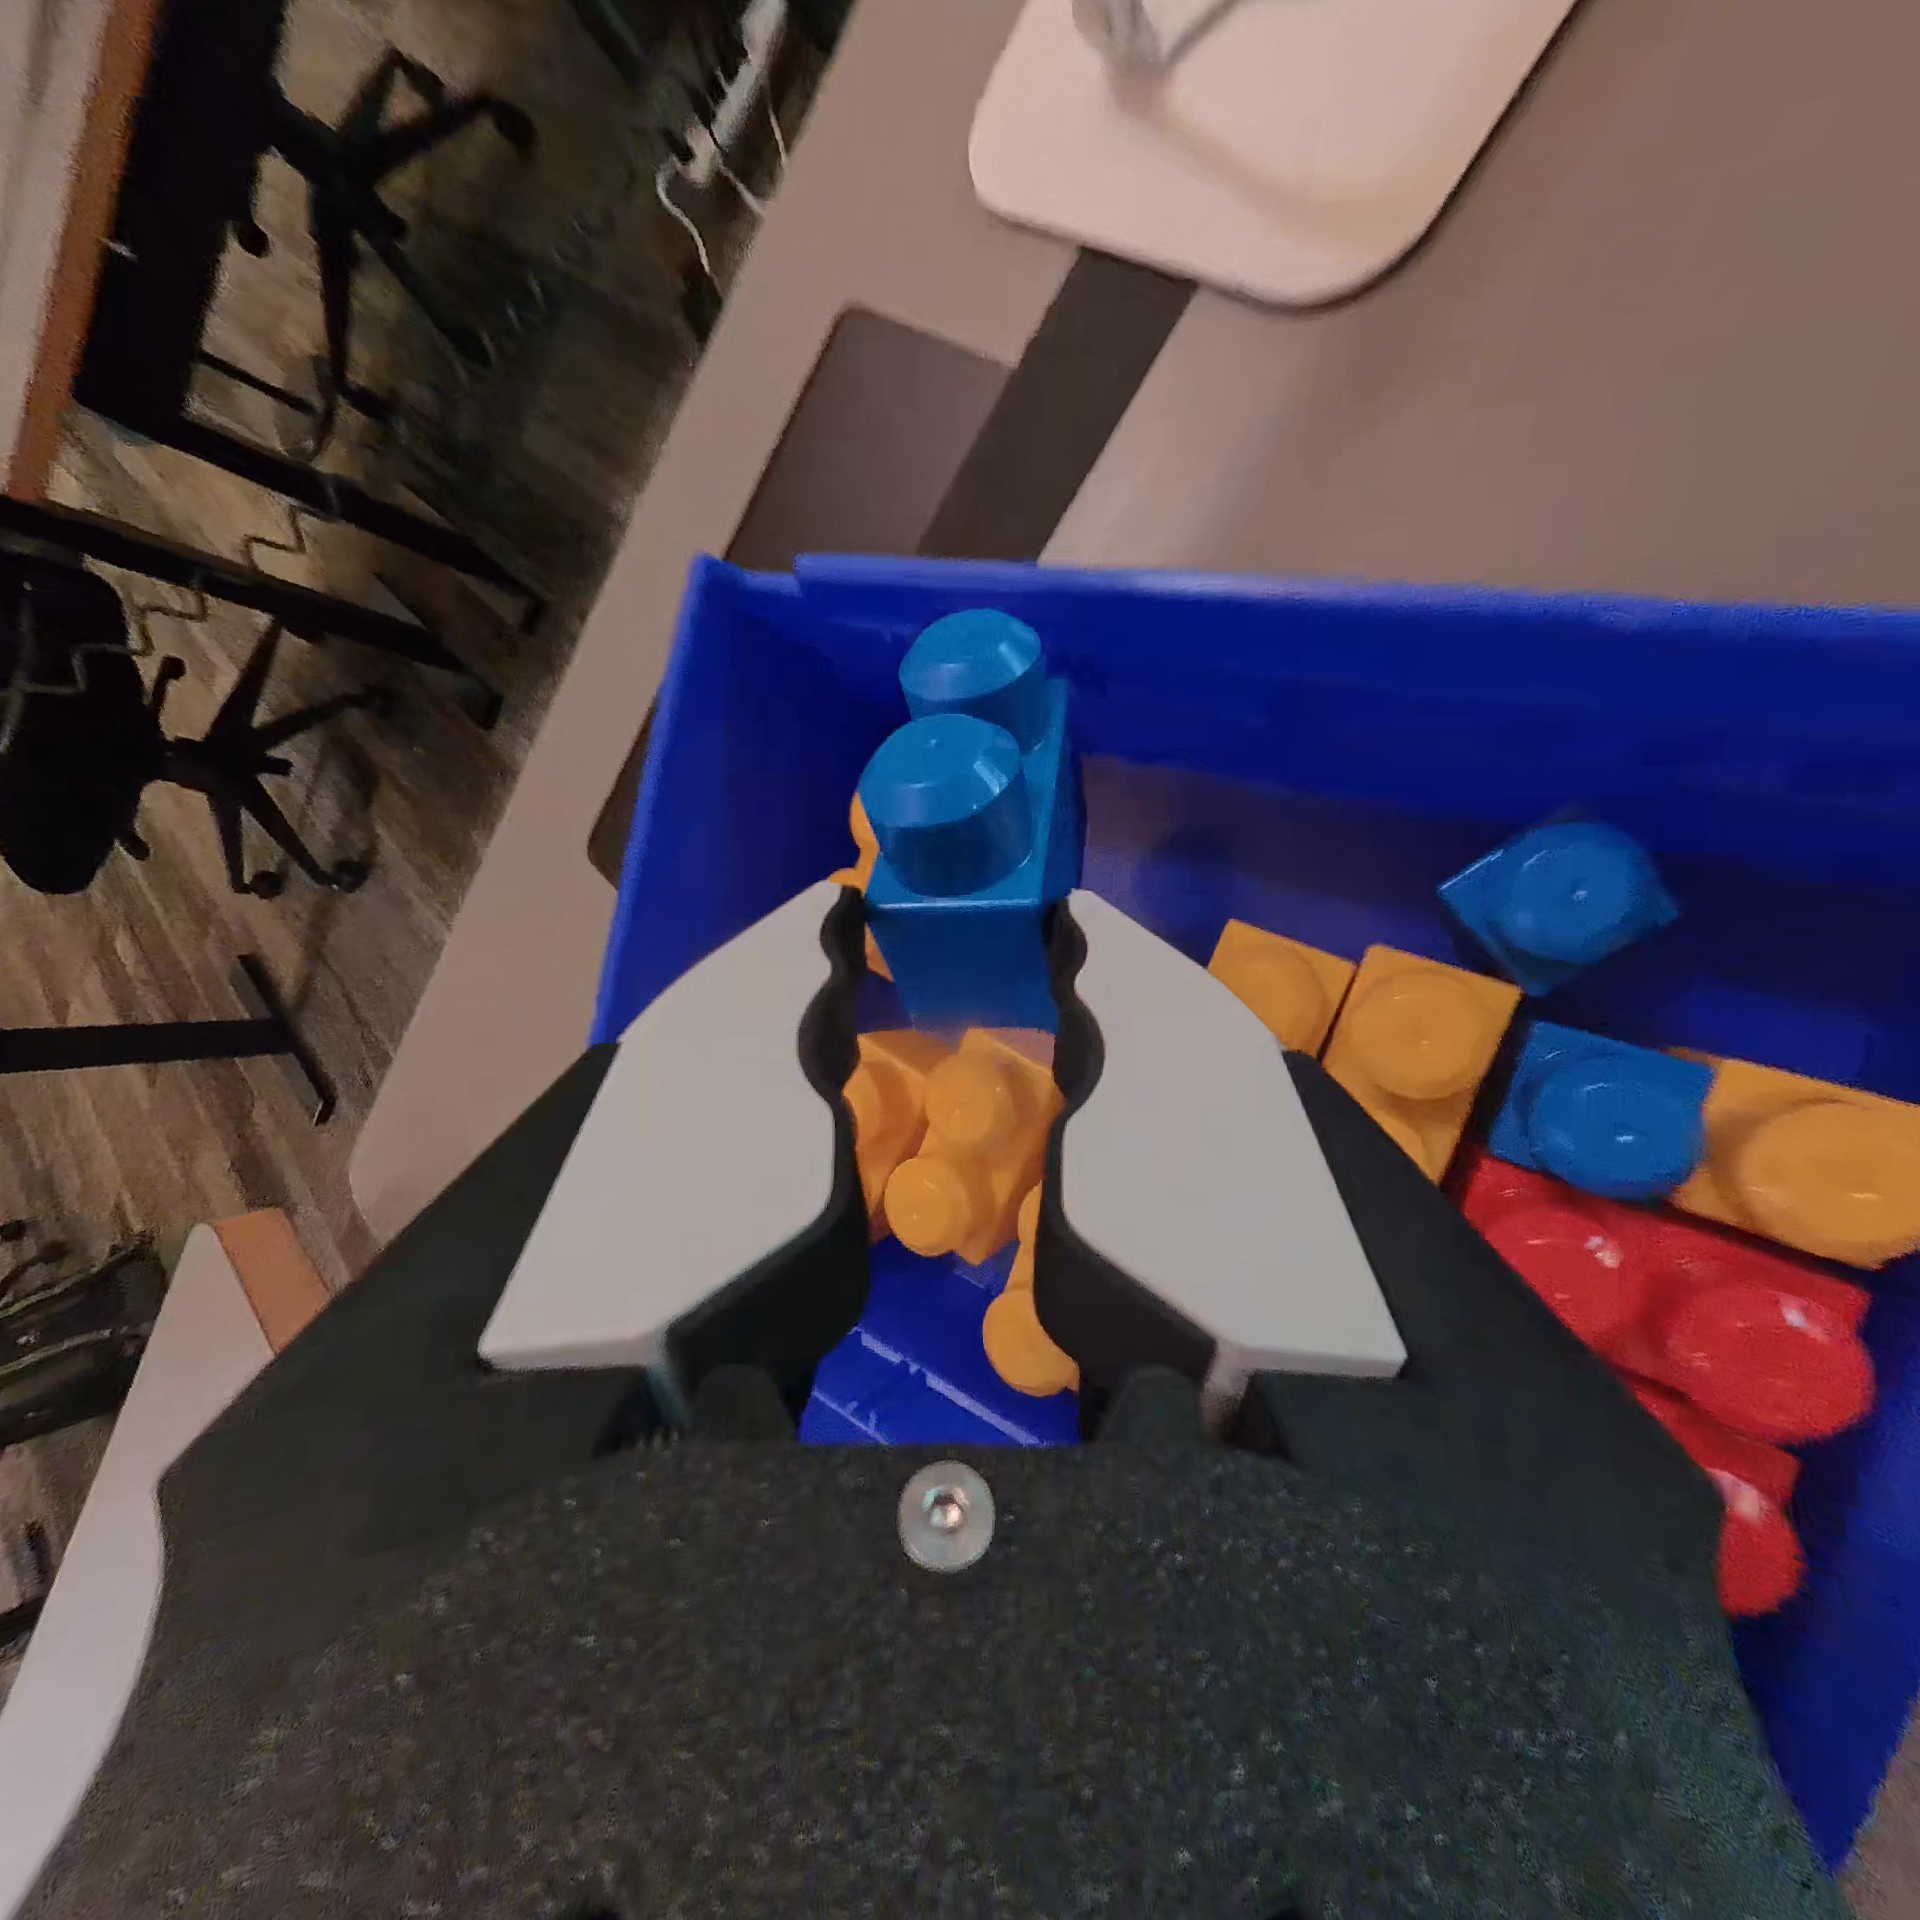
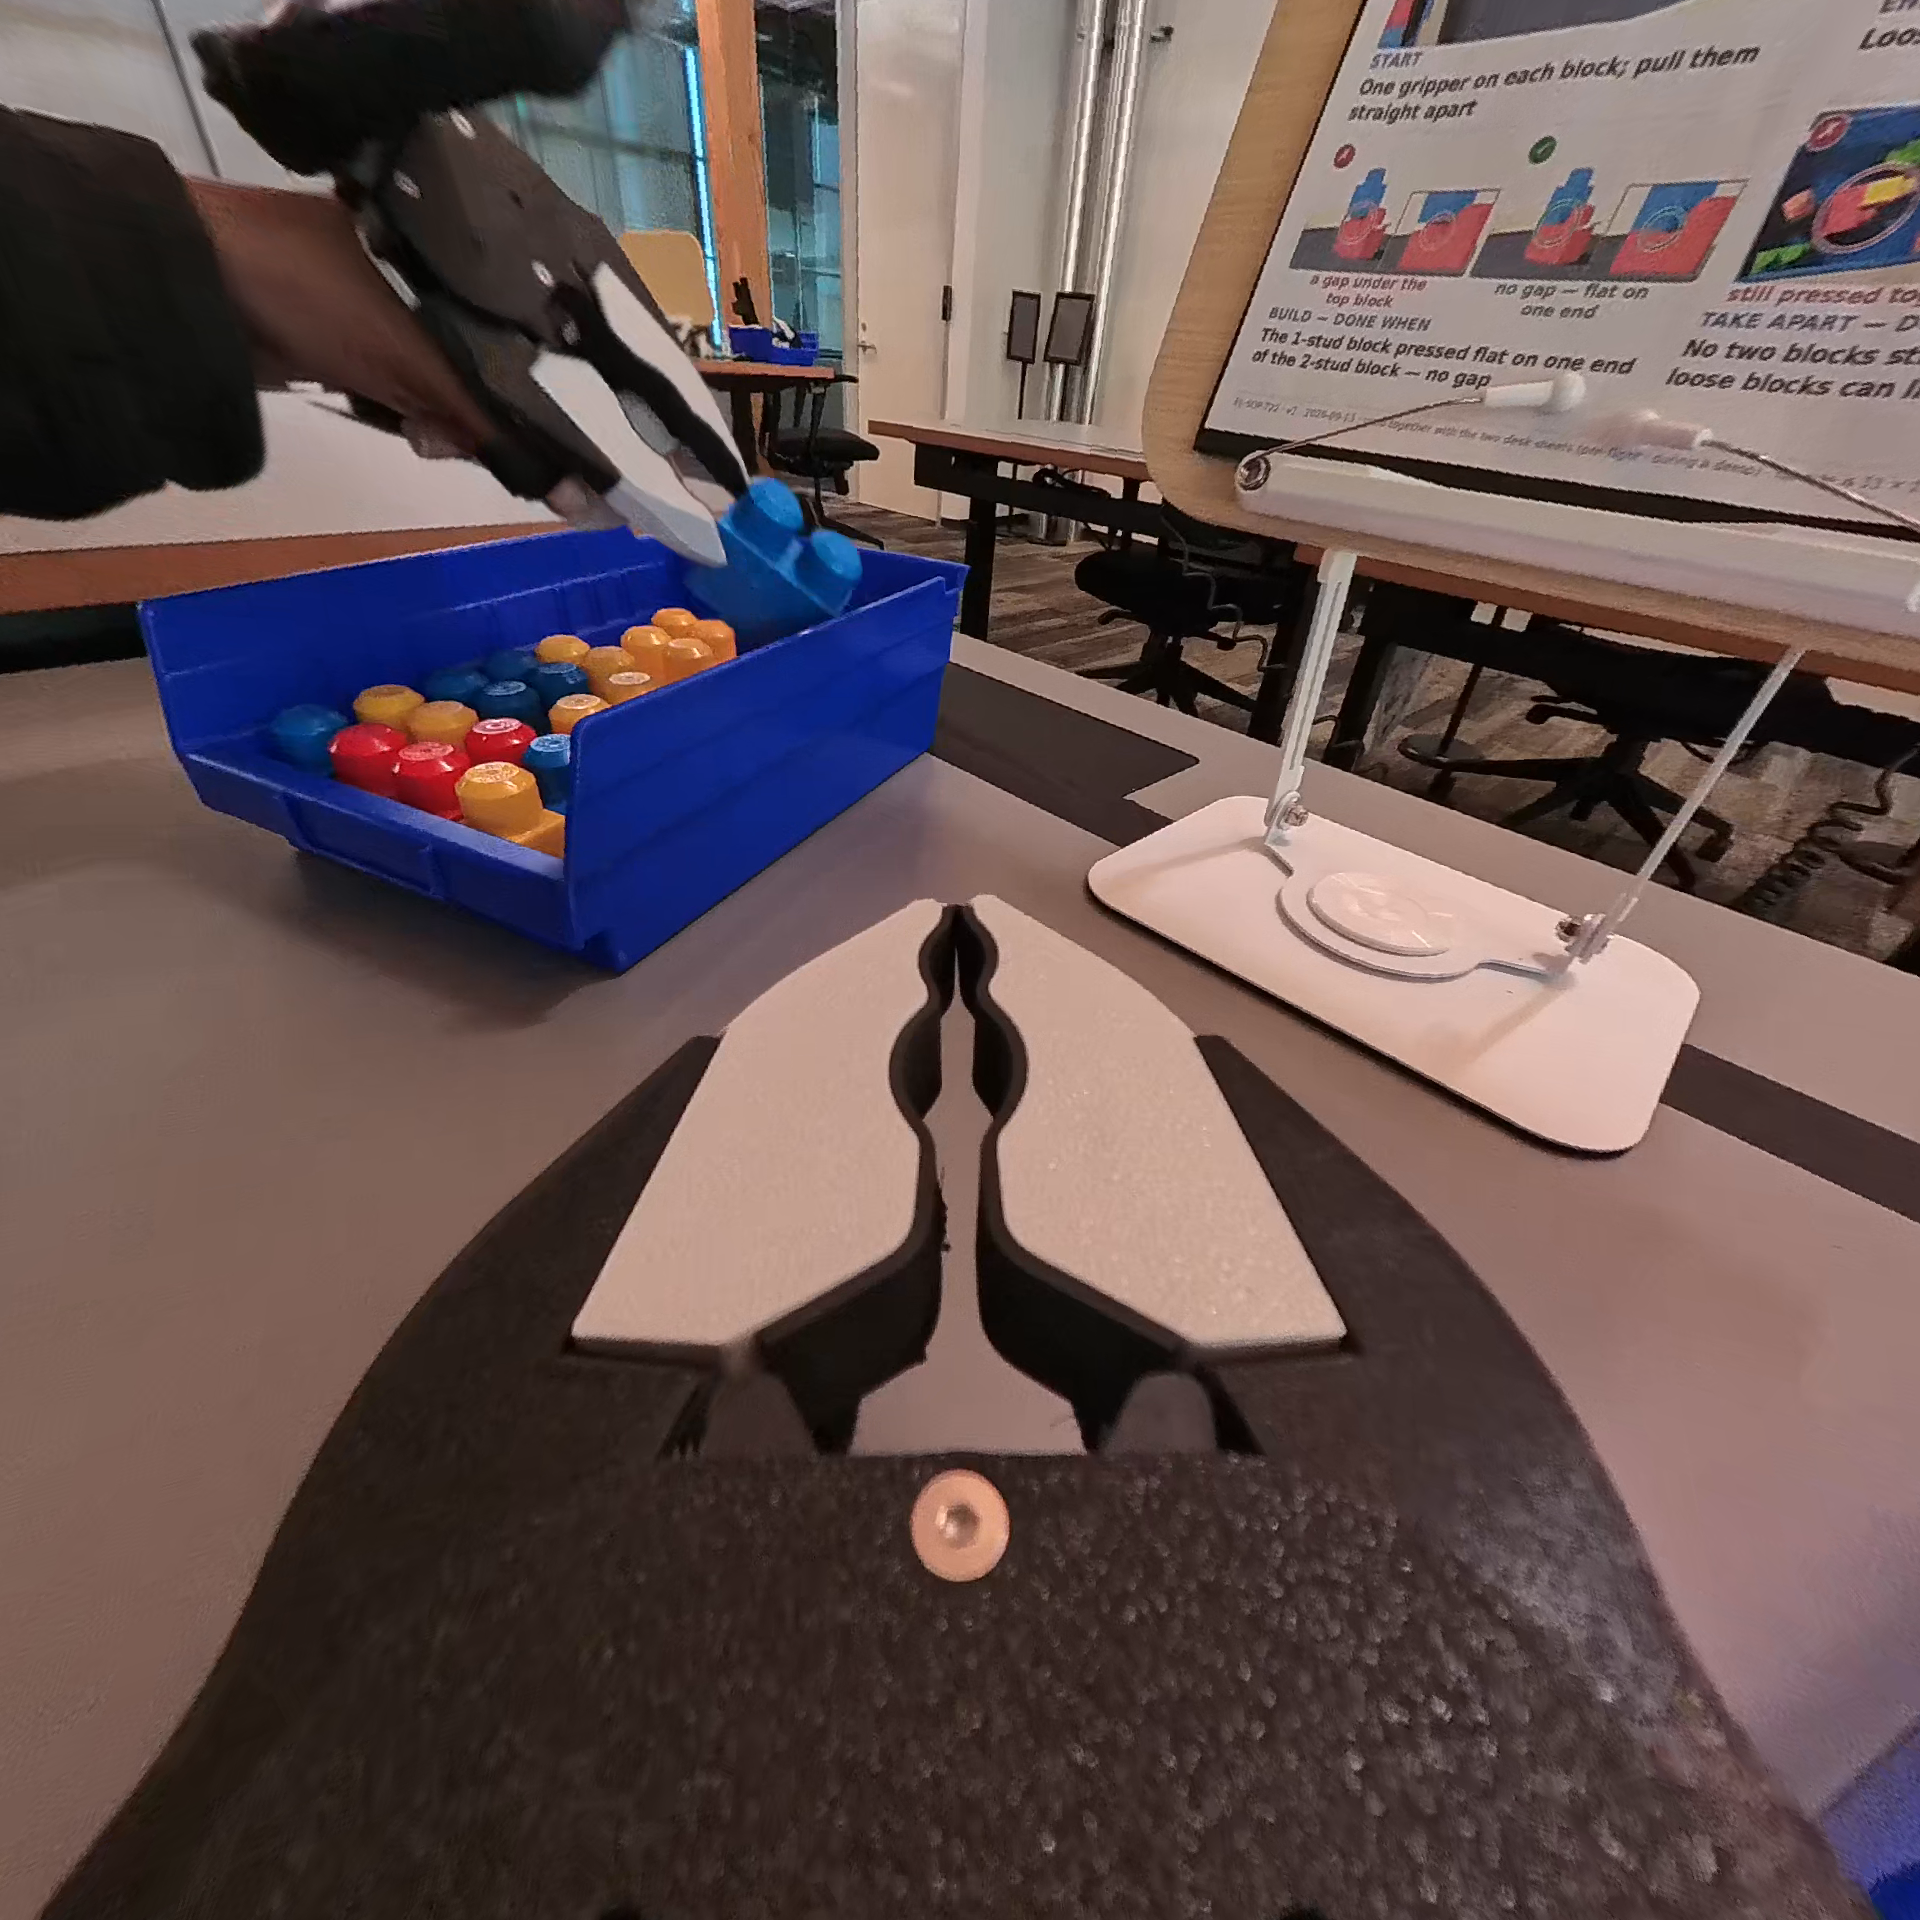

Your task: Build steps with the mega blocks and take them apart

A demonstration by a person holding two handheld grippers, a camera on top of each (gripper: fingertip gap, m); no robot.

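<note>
The left tool point(image 1: 951, 935) pinches a blue two-stud block point(image 1: 961, 831) above the blue bin point(image 2: 727, 769), while the right tool point(image 2: 956, 920) is pressed together with nothing in it over the bench point(image 2: 312, 1091).

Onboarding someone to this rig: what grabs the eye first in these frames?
The left tongs shut on a blue two-stud block, held tilted over the far end of the blue bin. Inside the bin lies a bright jumble of red, orange and blue blocks. The right tongs sit shut and empty over the grey table, beside a white stand holding an instruction sheet.
</note>
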